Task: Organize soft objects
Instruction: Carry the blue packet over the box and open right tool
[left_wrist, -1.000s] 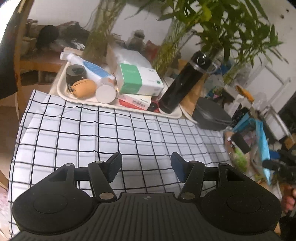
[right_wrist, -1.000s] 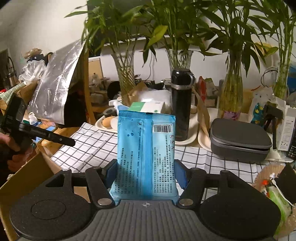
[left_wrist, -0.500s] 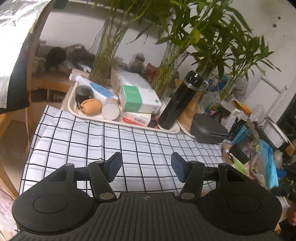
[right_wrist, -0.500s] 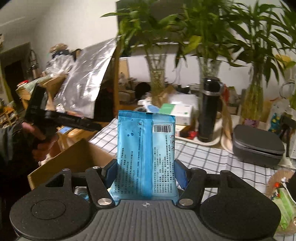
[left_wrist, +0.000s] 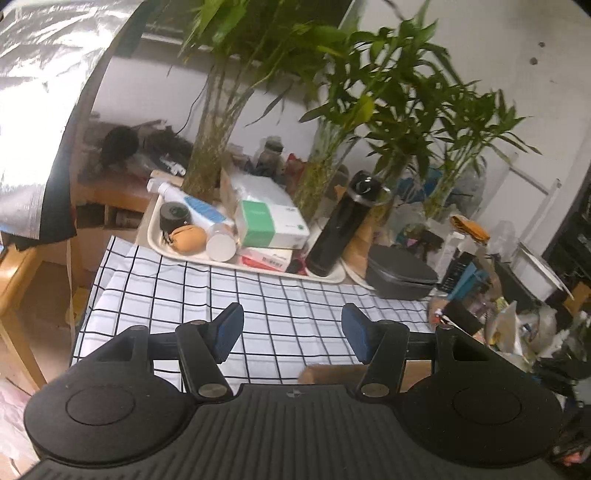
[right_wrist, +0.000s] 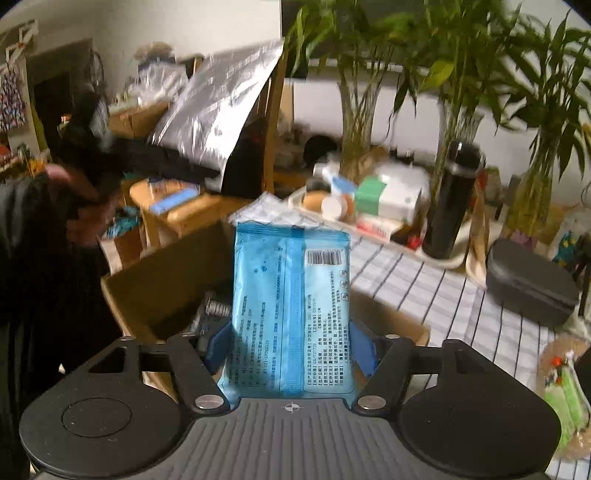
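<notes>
1. Blue packet blocks most of the cardboard box interior; what's inside can't be made out;
2. Packet's small print too fine to read;
3. Person's hand and left tongs smeared by blur;
4. Clutter at the counter's right end unreadable.

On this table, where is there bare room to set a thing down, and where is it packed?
Free: the checked cloth between the cream tray and the left gripper, up to the grey case. Crowded: the tray, with a black flask and green-white box, and the cluttered right end beyond the case.
</notes>
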